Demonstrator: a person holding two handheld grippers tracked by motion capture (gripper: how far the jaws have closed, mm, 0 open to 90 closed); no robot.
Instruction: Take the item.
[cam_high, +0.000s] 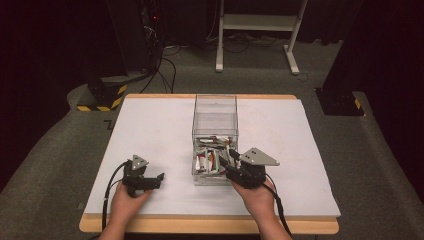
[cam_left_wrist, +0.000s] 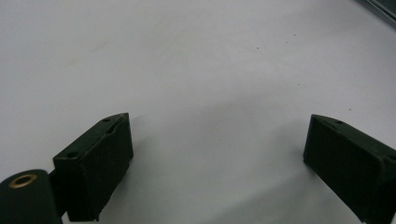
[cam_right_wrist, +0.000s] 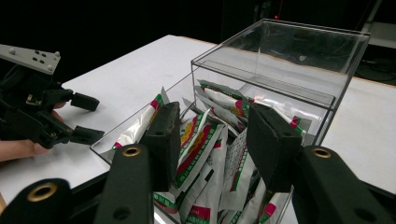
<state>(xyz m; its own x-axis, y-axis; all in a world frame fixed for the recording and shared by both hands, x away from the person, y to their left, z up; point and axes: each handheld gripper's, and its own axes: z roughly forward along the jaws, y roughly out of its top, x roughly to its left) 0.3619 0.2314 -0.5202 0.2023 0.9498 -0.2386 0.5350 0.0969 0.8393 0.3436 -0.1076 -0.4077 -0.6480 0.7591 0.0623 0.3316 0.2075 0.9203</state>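
The right gripper (cam_high: 231, 159) dips into the open near end of the clear box (cam_high: 215, 107), which sits mid-table toward the near edge. Its jaws straddle the packets (cam_right_wrist: 205, 140), half-closed, not visibly pinching one yet, likely lining up a pick. The left gripper (cam_high: 159, 176) rests released near the near-left corner, out of the way. The right gripper view reveals the packets' red-green print; the high view gives the table (cam_high: 150, 130) layout.

A white tabletop (cam_high: 150, 130) with a wooden edge carries a clear plastic box (cam_high: 215, 112) near its middle; the box holds a heap of sachets (cam_high: 210, 157).
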